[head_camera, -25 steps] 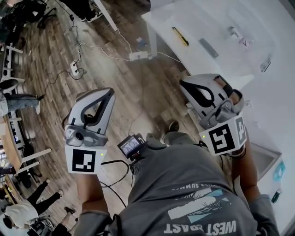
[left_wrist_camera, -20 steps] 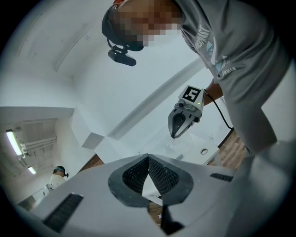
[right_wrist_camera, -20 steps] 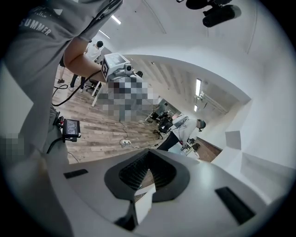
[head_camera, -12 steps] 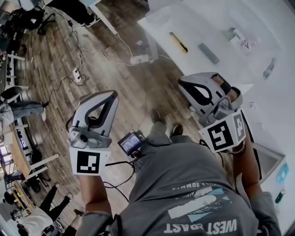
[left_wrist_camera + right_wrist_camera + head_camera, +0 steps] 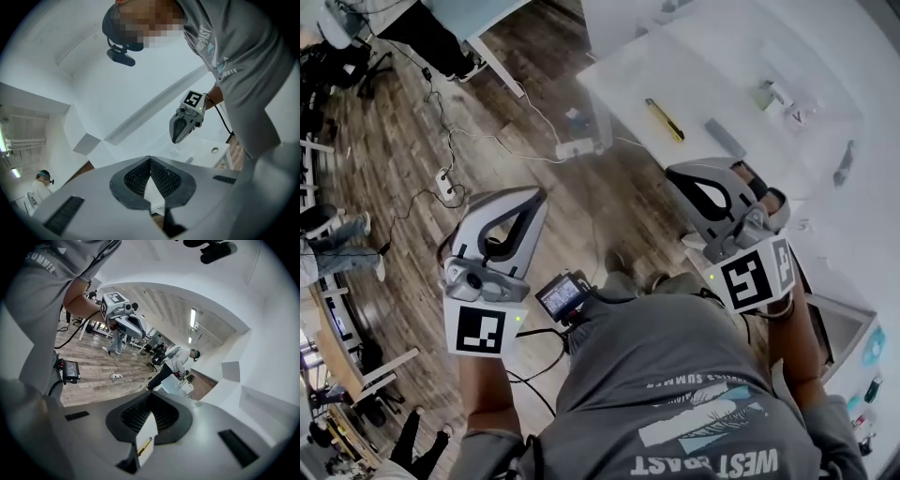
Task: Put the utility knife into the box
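Note:
The yellow utility knife (image 5: 664,119) lies near the left edge of the white table (image 5: 712,75), untouched. My left gripper (image 5: 534,193) hangs over the wooden floor, shut and empty, well left of the table. My right gripper (image 5: 674,174) is shut and empty too, its tip just short of the table's near edge and below the knife. In the right gripper view the jaws (image 5: 151,395) meet, and the knife (image 5: 144,446) shows through the slit beneath them. The left gripper view shows its jaws (image 5: 150,159) closed. An open box (image 5: 836,328) sits at the far right, by my right forearm.
A grey flat bar (image 5: 725,138), small white items (image 5: 776,95) and a dark tool (image 5: 843,163) lie on the table. A power strip (image 5: 577,147) and cables run over the floor by the table leg. People stand at the far left.
The table and knife have slid lower and nearer in the head view. Both grippers stay shut and empty, held at about the same places in front of the body.

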